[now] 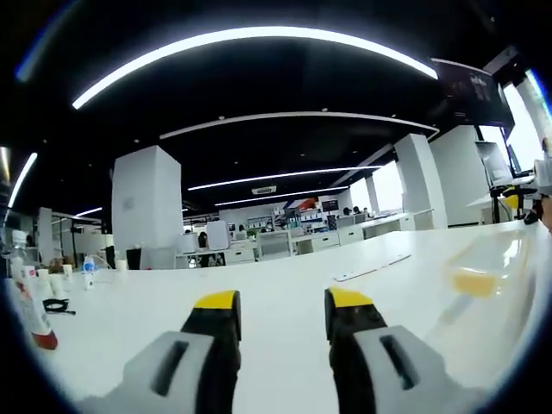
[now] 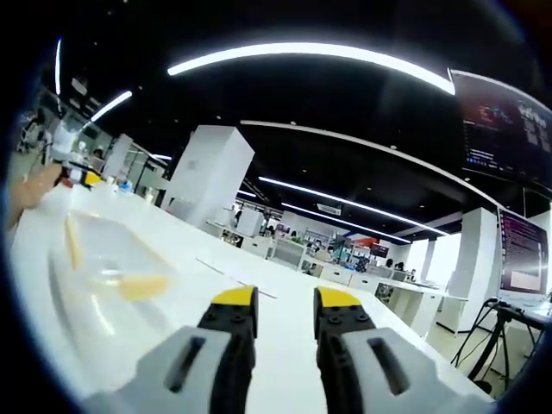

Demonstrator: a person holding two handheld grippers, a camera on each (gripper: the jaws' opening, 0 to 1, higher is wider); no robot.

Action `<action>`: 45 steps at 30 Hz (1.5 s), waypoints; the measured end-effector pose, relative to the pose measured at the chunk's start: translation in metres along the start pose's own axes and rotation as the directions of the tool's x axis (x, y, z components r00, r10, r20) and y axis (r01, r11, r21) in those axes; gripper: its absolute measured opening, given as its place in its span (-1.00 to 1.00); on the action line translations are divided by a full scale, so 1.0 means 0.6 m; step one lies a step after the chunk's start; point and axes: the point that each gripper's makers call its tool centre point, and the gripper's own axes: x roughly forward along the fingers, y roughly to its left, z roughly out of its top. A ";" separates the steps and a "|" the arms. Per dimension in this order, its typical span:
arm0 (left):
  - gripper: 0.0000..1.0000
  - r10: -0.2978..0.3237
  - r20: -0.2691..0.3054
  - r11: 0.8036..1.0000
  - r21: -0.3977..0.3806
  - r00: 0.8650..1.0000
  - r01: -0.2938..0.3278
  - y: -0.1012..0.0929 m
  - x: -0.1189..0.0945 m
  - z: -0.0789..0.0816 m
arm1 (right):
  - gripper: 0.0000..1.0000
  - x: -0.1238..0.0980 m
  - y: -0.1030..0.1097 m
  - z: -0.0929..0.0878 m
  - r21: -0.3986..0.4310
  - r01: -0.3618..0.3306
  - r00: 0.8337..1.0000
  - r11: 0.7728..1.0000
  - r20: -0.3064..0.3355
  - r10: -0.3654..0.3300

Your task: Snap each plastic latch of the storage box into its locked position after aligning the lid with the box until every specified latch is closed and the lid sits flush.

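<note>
On a long white bench (image 1: 285, 319) in an open office, a clear plastic storage box (image 2: 112, 285) with yellow latches sits between two hand-held grippers. Seen from the left gripper view, the left gripper (image 1: 283, 304) hovers low over bare bench, its yellow-tipped jaws a little apart and holding nothing; the box (image 1: 483, 267) lies off to its right, one yellow latch (image 1: 473, 283) facing this way. Seen from the right gripper view, the right gripper (image 2: 285, 302) is likewise narrowly parted and empty, with the box to its left and a yellow latch (image 2: 142, 286) on the near side. Small bottles (image 1: 30, 302) stand at the far left of the bench. Neither gripper touches the box yet. Whether the lid is seated cannot be told. A good approach would likely square the lid first, then press each latch straight against the wall while the other gripper steadies the box.
</note>
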 end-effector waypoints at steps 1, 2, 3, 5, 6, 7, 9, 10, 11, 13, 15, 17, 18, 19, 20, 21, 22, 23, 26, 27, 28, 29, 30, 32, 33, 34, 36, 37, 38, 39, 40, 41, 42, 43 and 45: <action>-0.23 -0.001 0.003 1.000 0.000 1.000 0.001 -0.001 -0.001 0.001 | -0.51 0.000 0.001 -0.001 -0.002 -0.004 1.000 1.000 -0.003 0.004; -0.23 -0.001 0.005 1.000 -0.001 1.000 0.001 -0.001 -0.001 0.002 | -0.51 0.001 0.002 -0.001 -0.004 -0.006 1.000 1.000 -0.004 0.006; -0.23 0.000 0.009 1.000 0.000 1.000 0.000 -0.001 -0.002 0.004 | -0.51 0.002 0.004 -0.001 -0.009 -0.010 1.000 1.000 -0.006 0.010; -0.23 0.005 0.025 1.000 -0.003 1.000 -0.005 0.002 -0.006 0.011 | -0.51 0.003 0.009 -0.002 -0.016 -0.019 1.000 1.000 -0.009 0.019; -0.23 0.007 0.032 1.000 -0.007 0.999 -0.007 0.004 -0.007 0.013 | -0.51 0.003 0.011 -0.002 -0.021 -0.023 1.000 0.999 -0.011 0.023; -0.23 0.010 0.042 1.000 -0.016 0.999 -0.010 0.007 -0.009 0.016 | -0.51 0.003 0.012 -0.001 -0.025 -0.026 1.000 0.999 -0.010 0.025; -0.23 0.012 0.050 1.000 -0.026 0.999 -0.011 0.009 -0.010 0.019 | -0.51 0.003 0.014 0.000 -0.029 -0.028 1.000 0.999 -0.007 0.028; -0.23 0.012 0.052 1.000 -0.029 0.999 -0.011 0.009 -0.010 0.019 | -0.51 0.002 0.014 0.000 -0.030 -0.029 1.000 0.999 -0.006 0.029; -0.23 0.012 0.056 0.999 -0.032 0.998 -0.011 0.008 -0.011 0.020 | -0.51 0.002 0.015 0.000 -0.030 -0.029 1.000 0.999 -0.006 0.029; -0.23 0.013 0.062 0.999 -0.035 0.998 -0.011 0.008 -0.012 0.022 | -0.51 0.002 0.015 0.000 -0.029 -0.029 1.000 0.999 -0.006 0.029; -0.23 0.013 0.062 0.999 -0.036 0.998 -0.011 0.009 -0.012 0.022 | -0.51 0.001 0.015 -0.001 -0.028 -0.029 1.000 0.999 -0.006 0.029; -0.23 0.012 0.063 0.999 -0.038 0.998 -0.009 0.008 -0.012 0.022 | -0.51 0.000 0.014 -0.001 -0.029 -0.028 1.000 0.999 -0.007 0.028; -0.23 0.011 0.066 0.999 -0.039 0.998 -0.008 0.007 -0.013 0.023 | -0.51 0.000 0.015 -0.001 -0.030 -0.028 1.000 0.999 -0.007 0.028; -0.23 0.010 0.068 0.999 -0.041 0.998 -0.007 0.007 -0.014 0.024 | -0.51 0.000 0.015 -0.001 -0.029 -0.029 1.000 0.999 -0.005 0.029; -0.23 0.010 0.072 0.999 -0.043 0.997 -0.007 0.008 -0.015 0.025 | -0.51 0.000 0.015 -0.001 -0.029 -0.030 1.000 0.999 -0.005 0.030; -0.23 0.010 0.076 0.999 -0.045 0.997 -0.007 0.009 -0.016 0.026 | -0.51 0.000 0.015 -0.001 -0.029 -0.030 1.000 0.999 -0.004 0.030; -0.23 0.010 0.082 0.999 -0.049 0.997 -0.006 0.009 -0.017 0.028 | -0.51 0.000 0.015 -0.002 -0.030 -0.031 1.000 0.999 -0.004 0.031; -0.23 0.010 0.088 0.999 -0.054 0.996 -0.005 0.010 -0.018 0.030 | -0.51 0.000 0.016 -0.002 -0.030 -0.032 0.999 0.999 -0.006 0.032; -0.23 0.012 0.099 0.998 -0.062 0.995 -0.006 0.011 -0.020 0.033 | -0.51 0.001 0.016 -0.006 -0.034 -0.032 0.999 0.999 -0.014 0.031; -0.23 0.012 0.102 0.998 -0.065 0.995 -0.005 0.012 -0.021 0.034 | -0.51 0.001 0.015 -0.007 -0.035 -0.030 0.999 0.999 -0.015 0.030; -0.23 0.011 0.106 0.998 -0.067 0.994 -0.004 0.012 -0.022 0.035 | -0.51 0.001 0.015 -0.007 -0.036 -0.029 0.999 0.999 -0.016 0.028; -0.23 0.010 0.107 0.998 -0.069 0.994 -0.003 0.011 -0.022 0.035 | -0.51 0.001 0.014 -0.008 -0.036 -0.028 0.999 0.999 -0.017 0.027; -0.23 0.008 0.109 0.997 -0.071 0.994 0.000 0.010 -0.023 0.035 | -0.51 0.001 0.014 -0.008 -0.036 -0.026 1.000 0.999 -0.018 0.025; -0.23 0.007 0.110 0.997 -0.072 0.994 0.001 0.010 -0.023 0.036 | -0.51 0.001 0.013 -0.009 -0.036 -0.024 1.000 0.999 -0.020 0.023; -0.23 0.007 0.111 0.997 -0.072 0.994 0.001 0.010 -0.023 0.036 | -0.51 0.001 0.012 -0.010 -0.036 -0.023 1.000 0.999 -0.020 0.023; -0.23 0.007 0.111 0.997 -0.072 0.994 0.001 0.010 -0.023 0.036 | -0.51 0.001 0.012 -0.010 -0.036 -0.022 1.000 0.999 -0.022 0.021; -0.23 0.005 0.114 0.997 -0.075 0.993 0.004 0.010 -0.024 0.036 | -0.51 0.002 0.011 -0.011 -0.037 -0.022 1.000 0.999 -0.023 0.021; -0.23 0.002 0.117 0.997 -0.078 0.993 0.007 0.008 -0.025 0.037 | -0.51 0.002 0.011 -0.011 -0.038 -0.022 1.000 0.999 -0.023 0.021; -0.23 0.002 0.118 0.997 -0.078 0.993 0.007 0.007 -0.025 0.037 | -0.51 0.002 0.011 -0.011 -0.039 -0.022 0.999 0.999 -0.024 0.021; -0.23 0.001 0.119 0.997 -0.079 0.993 0.008 0.007 -0.026 0.037 | -0.51 0.002 0.011 -0.012 -0.041 -0.021 0.999 0.999 -0.026 0.020; -0.23 0.001 0.119 0.997 -0.078 0.993 0.009 0.007 -0.026 0.037 | -0.51 0.002 0.011 -0.012 -0.041 -0.022 0.999 0.999 -0.027 0.021; -0.23 0.002 0.118 0.997 -0.079 0.993 0.008 0.008 -0.025 0.037 | -0.51 0.003 0.011 -0.013 -0.040 -0.023 0.999 0.999 -0.029 0.022; -0.23 0.002 0.117 0.997 -0.080 0.993 0.008 0.008 -0.025 0.036 | -0.51 0.003 0.012 -0.014 -0.041 -0.024 0.999 0.999 -0.031 0.022; -0.23 0.001 0.116 0.997 -0.079 0.993 0.008 0.007 -0.026 0.036 | -0.51 0.003 0.012 -0.014 -0.041 -0.024 0.999 0.999 -0.031 0.022; -0.23 0.001 0.118 0.997 -0.081 0.993 0.009 0.006 -0.026 0.036 | -0.51 0.003 0.011 -0.014 -0.043 -0.024 0.999 0.999 -0.031 0.022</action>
